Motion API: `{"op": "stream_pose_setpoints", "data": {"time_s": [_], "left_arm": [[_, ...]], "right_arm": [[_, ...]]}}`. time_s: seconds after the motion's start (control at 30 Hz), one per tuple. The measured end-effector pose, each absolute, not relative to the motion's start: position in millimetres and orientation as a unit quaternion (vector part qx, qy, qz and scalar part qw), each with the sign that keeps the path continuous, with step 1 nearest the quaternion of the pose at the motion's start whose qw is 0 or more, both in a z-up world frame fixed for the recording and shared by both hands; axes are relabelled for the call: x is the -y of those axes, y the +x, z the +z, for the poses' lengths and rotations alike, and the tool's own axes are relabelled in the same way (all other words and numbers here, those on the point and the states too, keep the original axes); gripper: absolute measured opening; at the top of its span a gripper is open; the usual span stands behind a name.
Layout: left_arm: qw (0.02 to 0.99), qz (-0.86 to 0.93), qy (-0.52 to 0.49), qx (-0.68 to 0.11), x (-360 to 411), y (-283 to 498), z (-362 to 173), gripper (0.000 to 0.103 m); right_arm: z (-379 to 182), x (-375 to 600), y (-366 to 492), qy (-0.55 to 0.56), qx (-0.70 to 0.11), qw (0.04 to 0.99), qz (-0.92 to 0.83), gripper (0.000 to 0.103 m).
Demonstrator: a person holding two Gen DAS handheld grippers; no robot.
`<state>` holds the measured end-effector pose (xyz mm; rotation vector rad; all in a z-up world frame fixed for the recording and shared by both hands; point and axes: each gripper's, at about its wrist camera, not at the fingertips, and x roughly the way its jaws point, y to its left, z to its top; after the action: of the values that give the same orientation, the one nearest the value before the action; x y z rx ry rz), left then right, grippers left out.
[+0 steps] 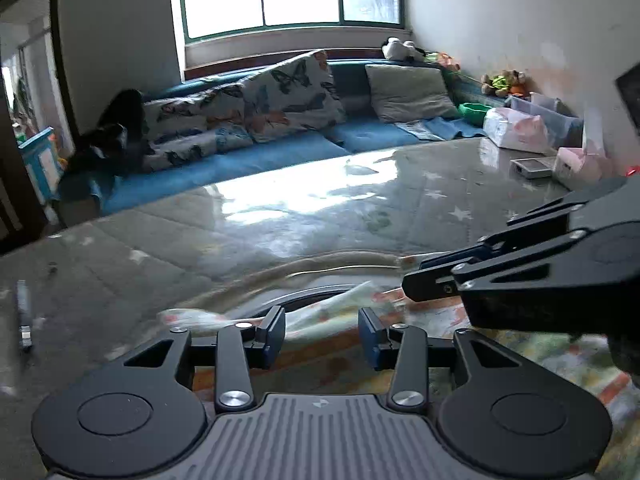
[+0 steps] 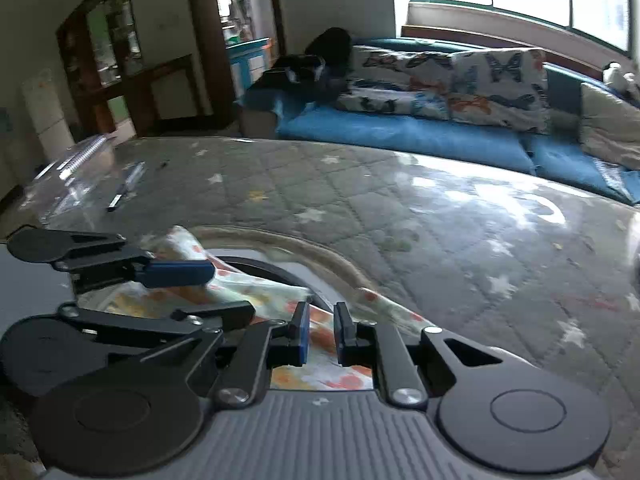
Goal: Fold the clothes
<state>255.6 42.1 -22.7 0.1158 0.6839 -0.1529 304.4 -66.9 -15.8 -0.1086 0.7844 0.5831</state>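
A light garment with an orange and green print (image 1: 344, 320) lies on the glossy quilted table cover, right under both grippers; it also shows in the right wrist view (image 2: 256, 284). My left gripper (image 1: 322, 336) is open just above the garment's near edge, with nothing between its blue pads. My right gripper (image 2: 320, 330) is open with a narrow gap, low over the cloth. In the left wrist view the right gripper (image 1: 416, 284) comes in from the right. In the right wrist view the left gripper (image 2: 212, 292) comes in from the left.
The grey star-pattern table cover (image 1: 320, 216) stretches ahead. A pen (image 2: 126, 188) and a notebook (image 2: 80, 156) lie at the table's left. Boxes and packets (image 1: 532, 128) sit at its far right. A blue sofa with butterfly cushions (image 1: 280, 96) stands behind.
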Motion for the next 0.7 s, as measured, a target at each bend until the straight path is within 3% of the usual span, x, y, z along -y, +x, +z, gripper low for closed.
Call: {"op": "stream_pose_setpoints", "data": {"time_s": [0.27, 0.3, 0.37, 0.5, 0.7], "left_arm": [[0.929, -0.049, 0.049, -0.363, -69, 241, -30, 0.047], [0.928, -0.046, 0.046, -0.366, -71, 243, -31, 0.047], [0.927, -0.043, 0.04, -0.371, -75, 245, -32, 0.047], [0.927, -0.036, 0.034, -0.37, -79, 248, -34, 0.051], [0.928, -0.029, 0.026, -0.369, -78, 252, -30, 0.051]], "right_arm": [[-35, 43, 320, -0.037, -0.396, 0.869, 0.294, 0.018], [-35, 41, 319, -0.04, -0.392, 0.871, 0.293, 0.016], [-31, 41, 314, -0.044, -0.376, 0.878, 0.293, 0.002], [-22, 45, 302, -0.063, -0.335, 0.901, 0.268, 0.002], [-23, 55, 308, -0.047, -0.346, 0.903, 0.251, 0.009]]}}
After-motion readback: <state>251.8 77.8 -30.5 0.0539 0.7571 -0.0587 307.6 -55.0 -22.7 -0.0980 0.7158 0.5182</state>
